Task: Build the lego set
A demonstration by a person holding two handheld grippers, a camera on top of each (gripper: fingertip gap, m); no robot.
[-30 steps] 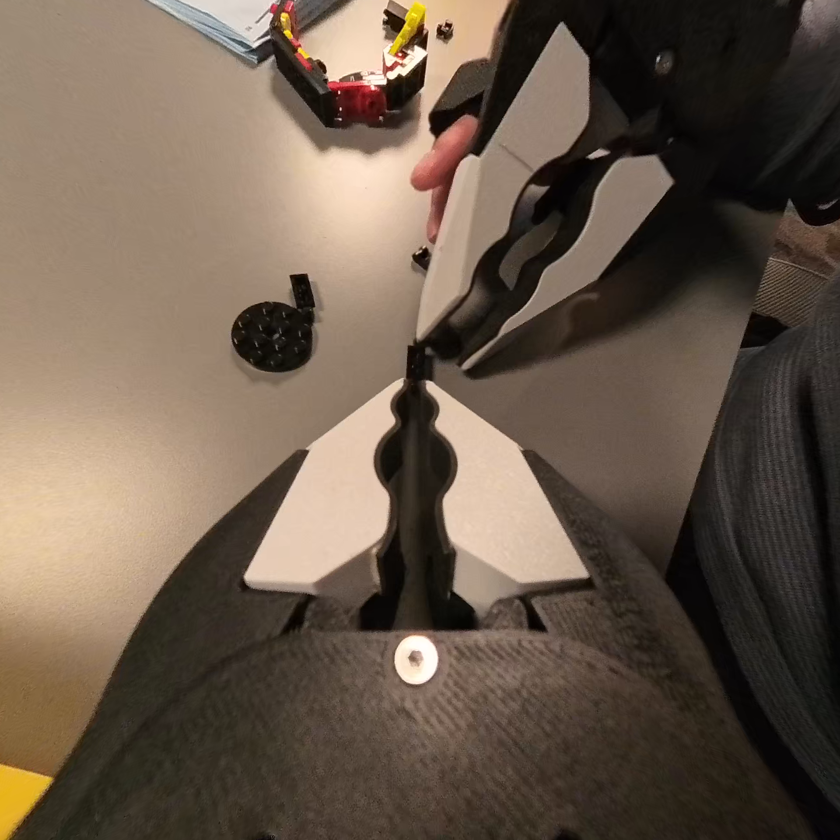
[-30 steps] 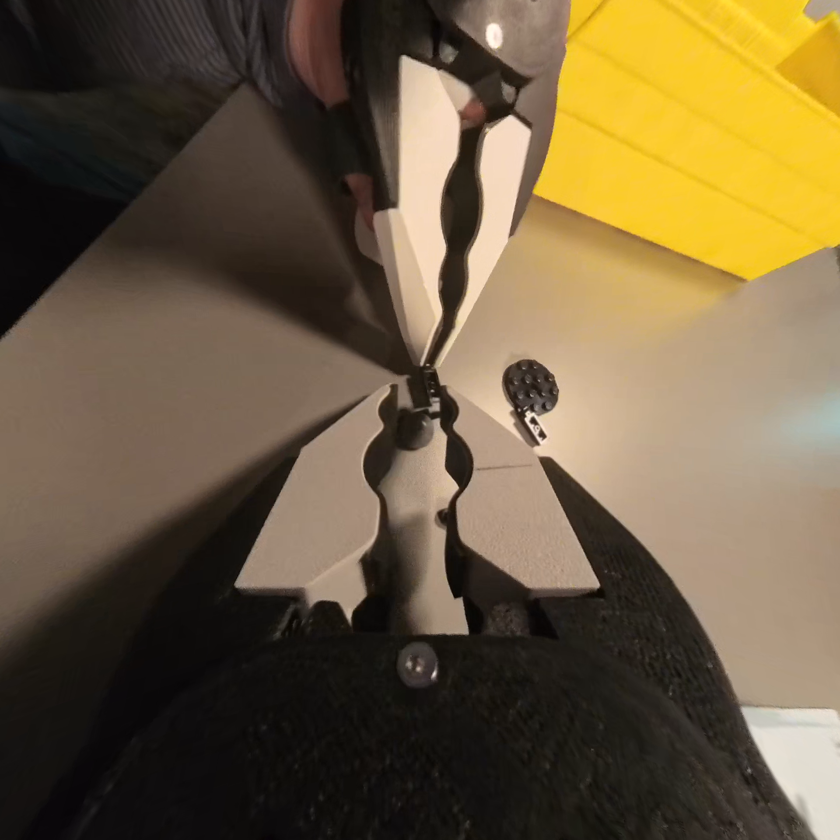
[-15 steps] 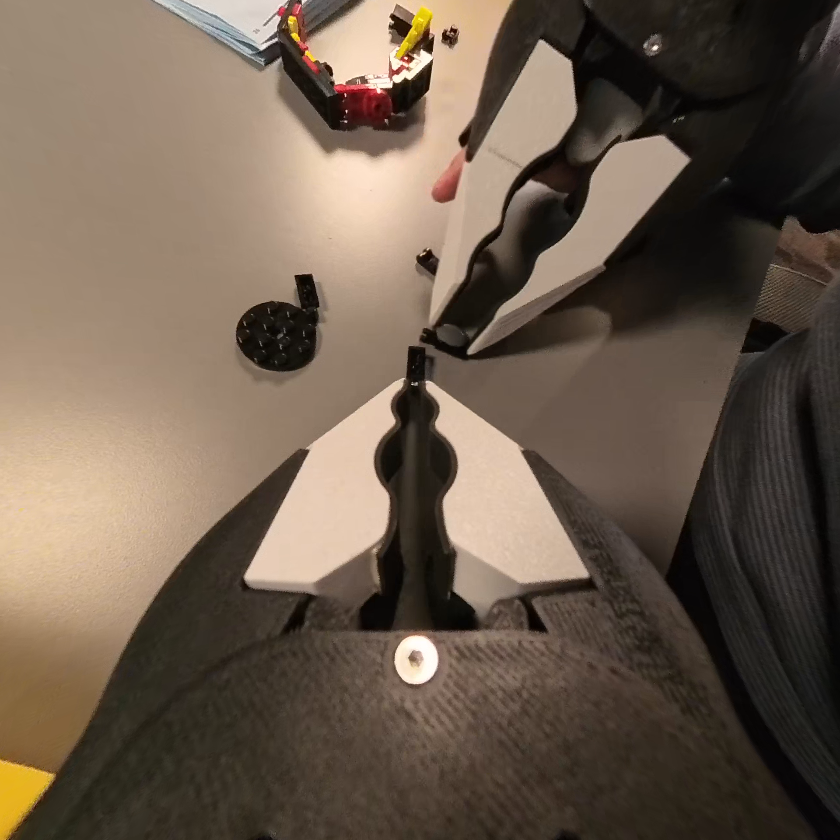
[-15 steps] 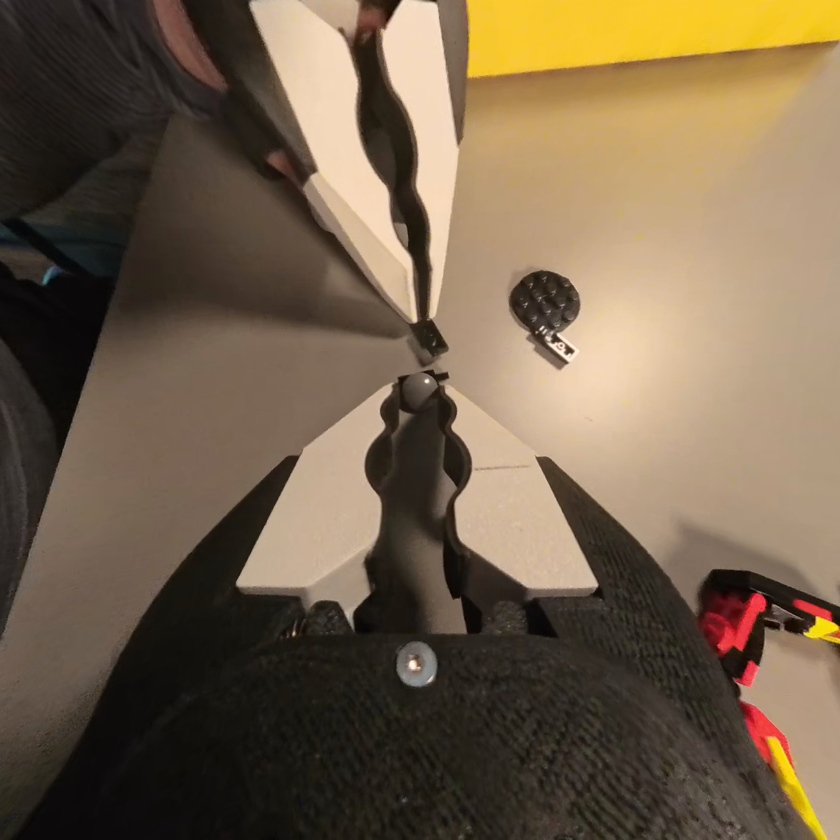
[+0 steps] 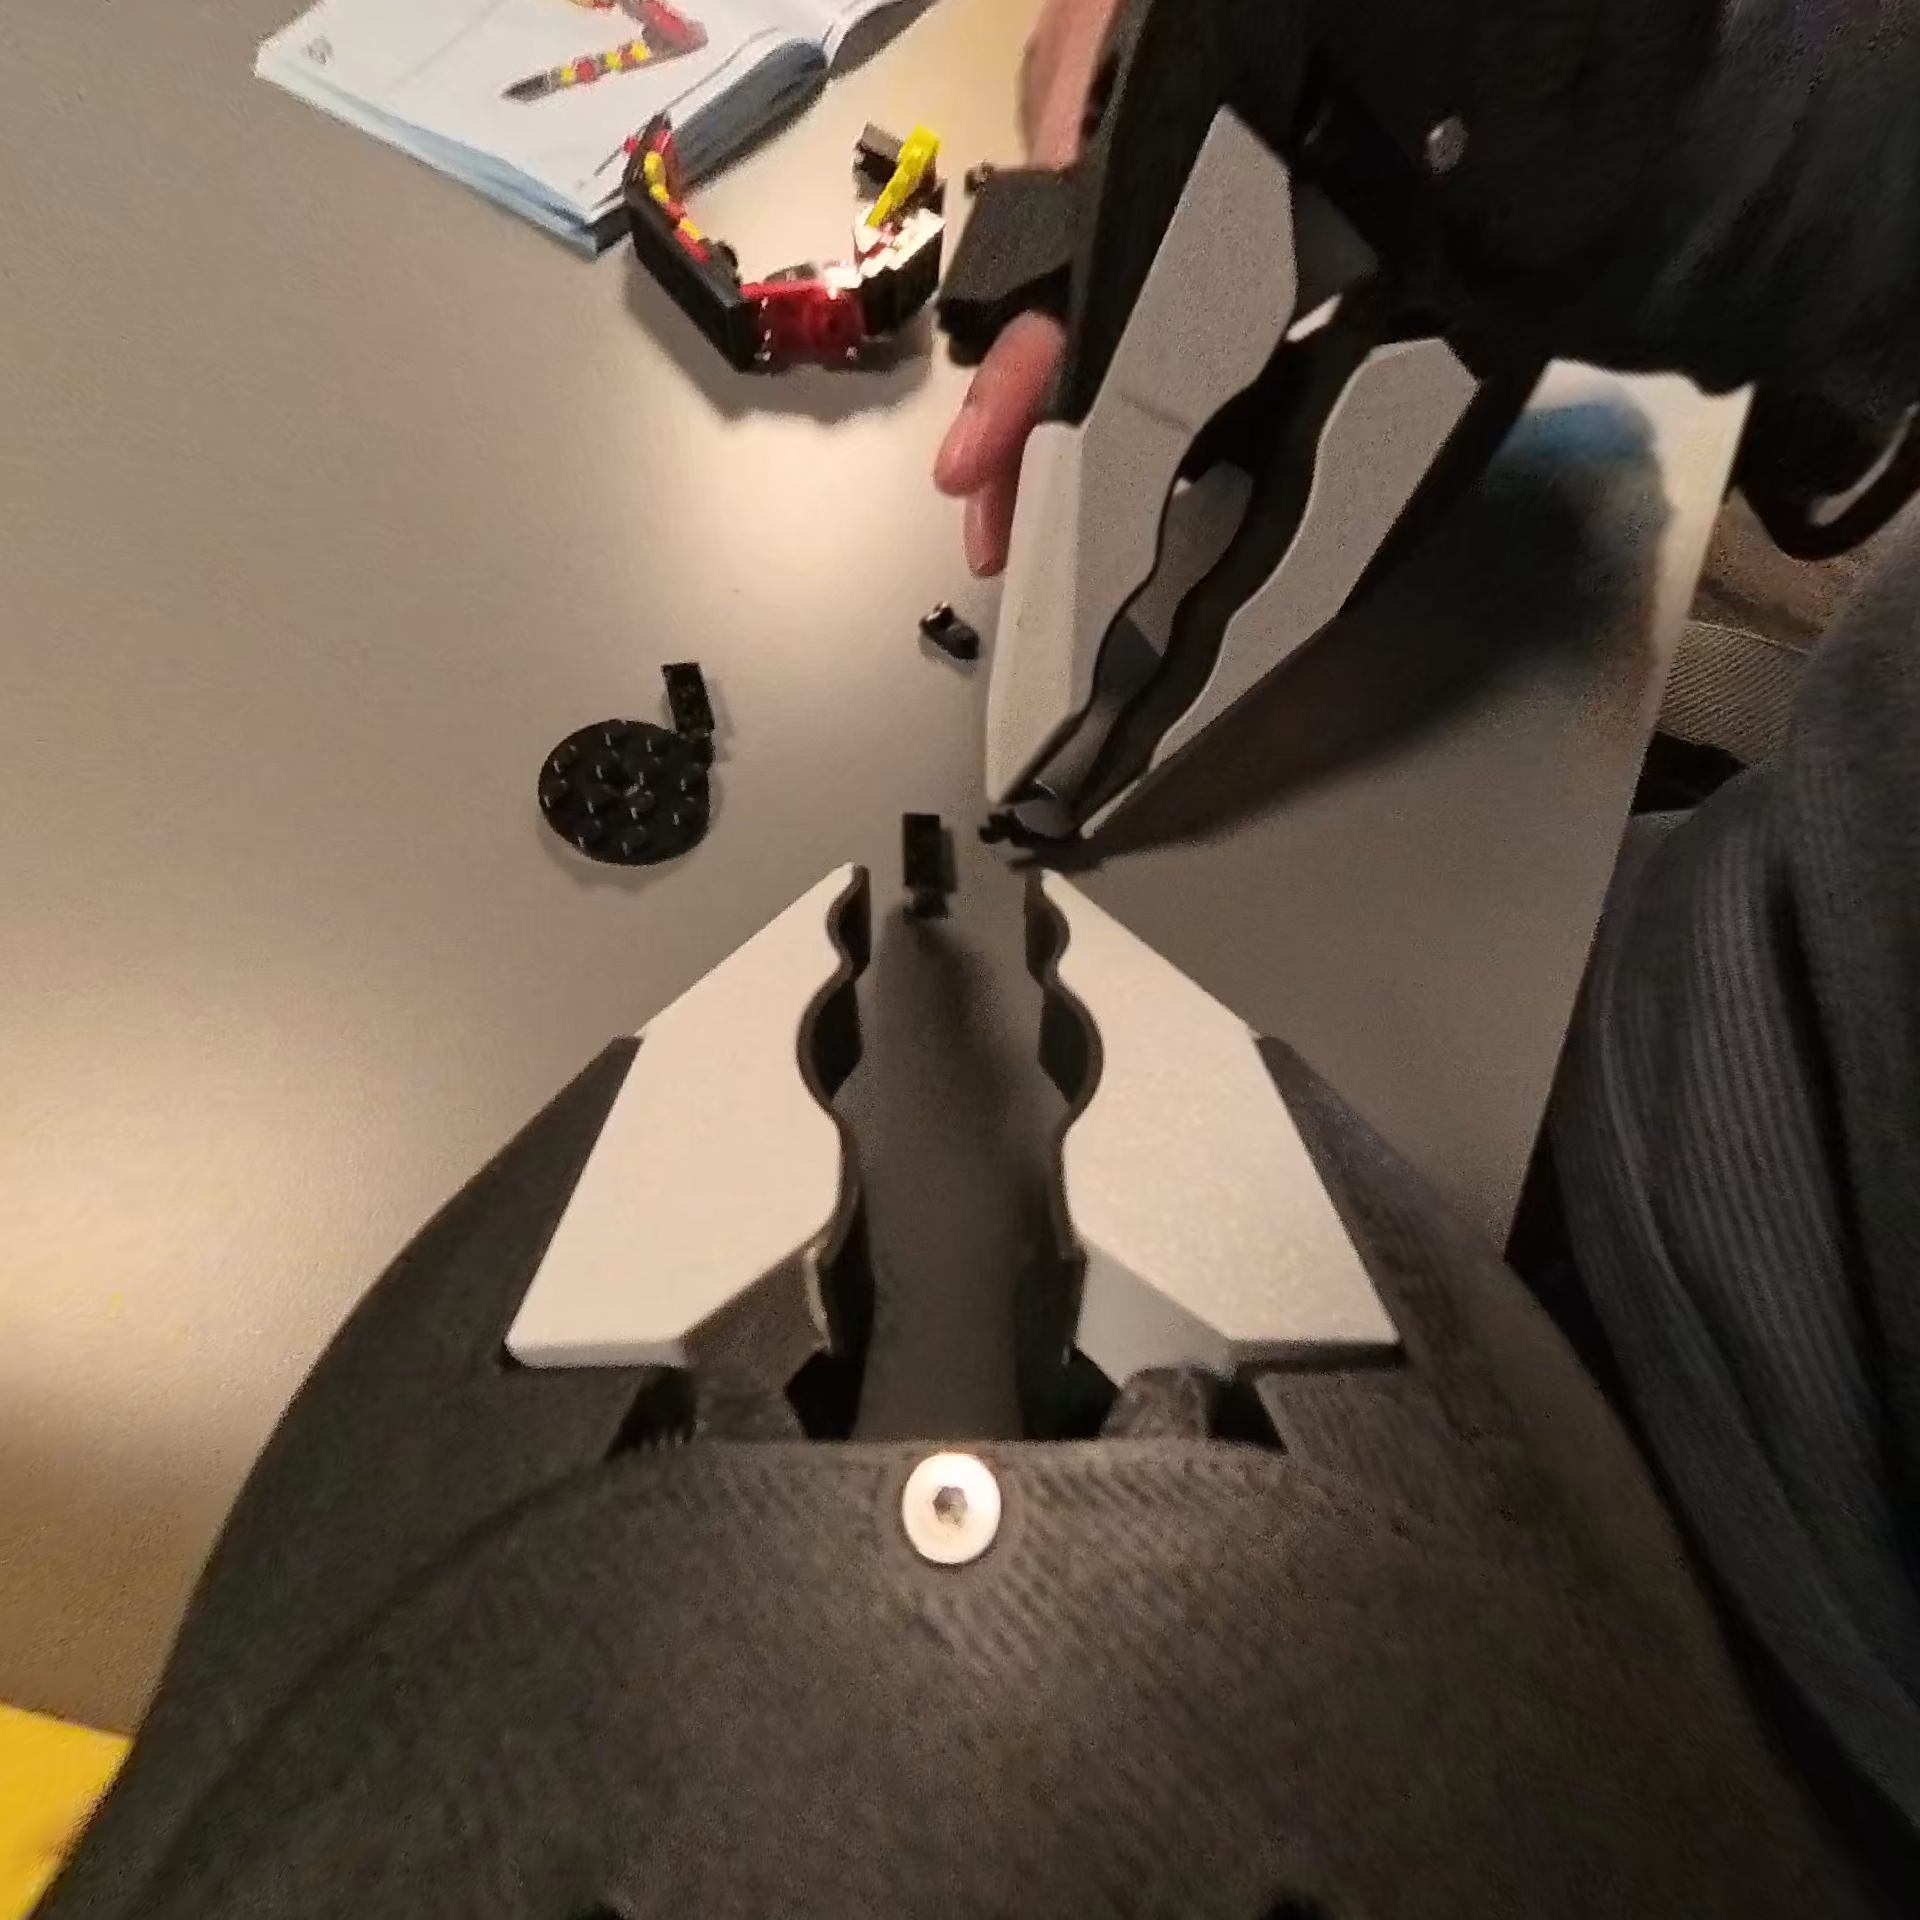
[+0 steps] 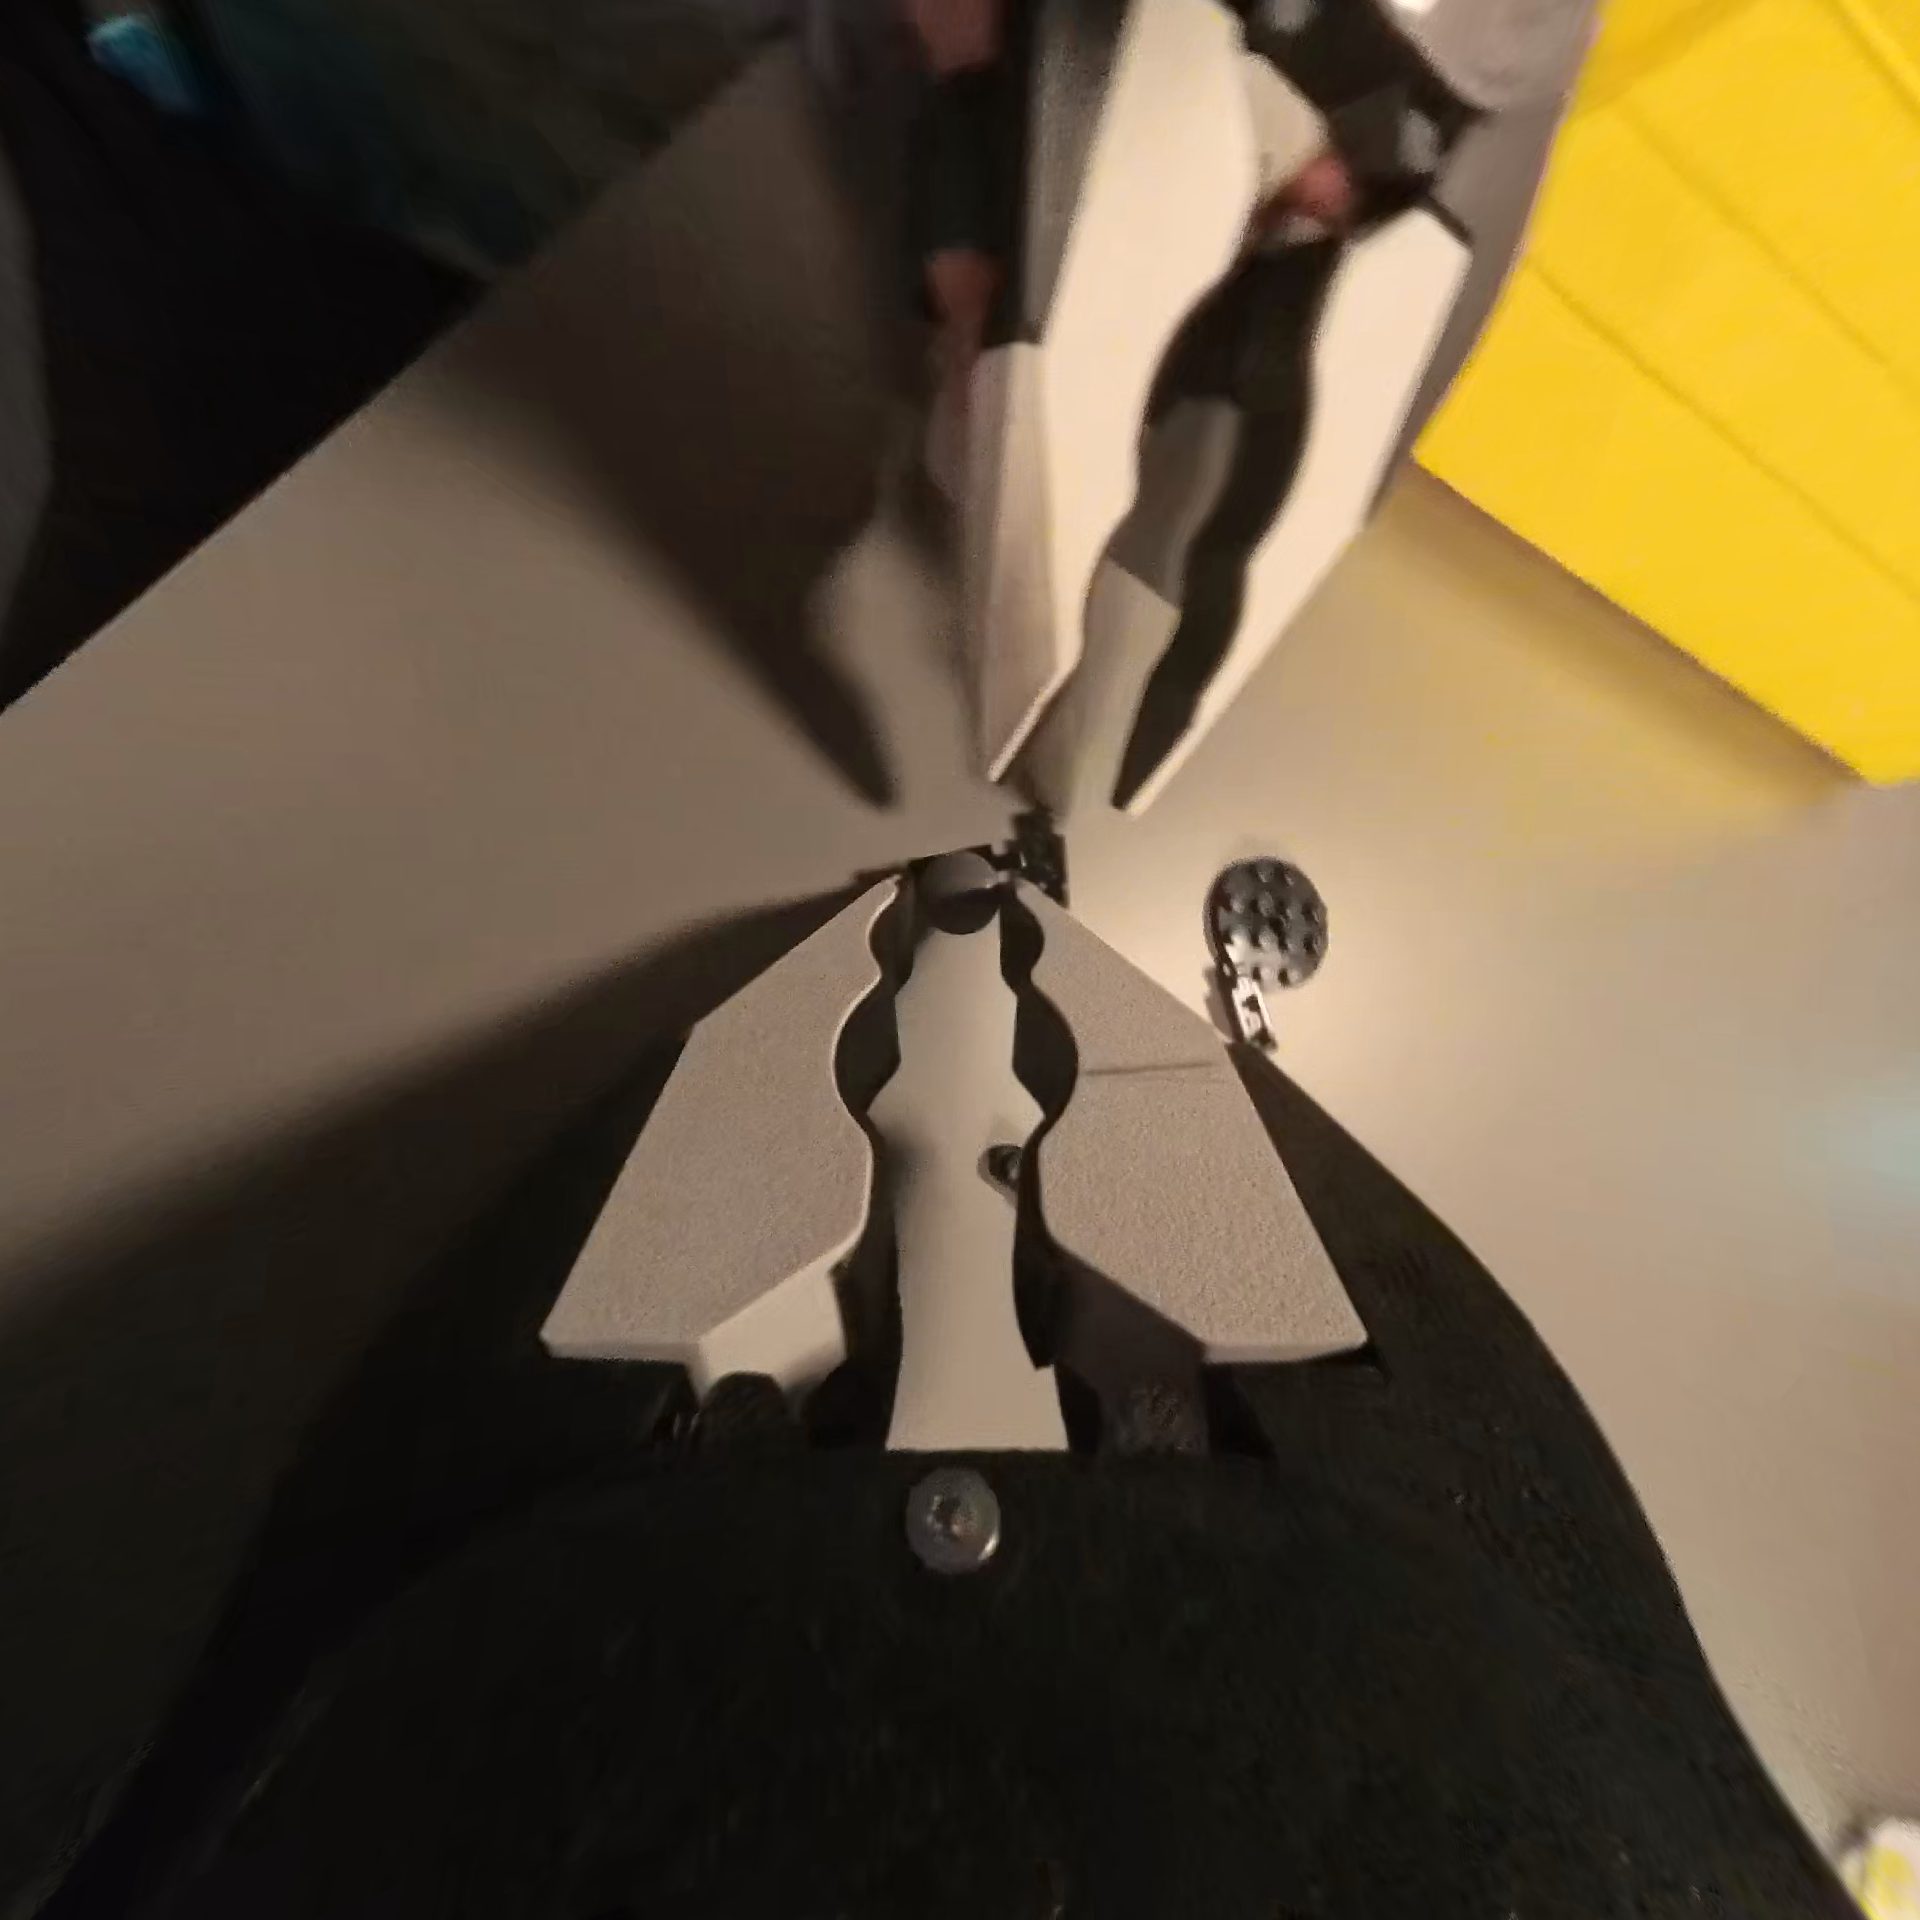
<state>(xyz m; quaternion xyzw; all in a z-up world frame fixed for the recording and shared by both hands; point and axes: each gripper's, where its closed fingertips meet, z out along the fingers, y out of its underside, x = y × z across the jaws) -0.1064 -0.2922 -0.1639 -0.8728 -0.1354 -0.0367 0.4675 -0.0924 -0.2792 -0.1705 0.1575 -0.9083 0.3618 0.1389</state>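
My left gripper is open, and a small black piece stands between its tips, free of both fingers. My right gripper is shut on a small dark round piece. It also shows in the left wrist view, just right of the small black piece. In the right wrist view the black piece sits right beside the round piece, under the open left gripper. The partly built red, black and yellow model lies far back.
A black round plate with a small black plate beside it lies left of the grippers. Another small black piece lies behind. An instruction booklet is at the back. A yellow bin stands behind the left gripper. The table edge runs at the right. Only a small space, under 4 cm, lies between the two pairs of fingers.
My left gripper has opened and let go of the small black piece it held. My right gripper, still shut on the round piece, has come back close to it.
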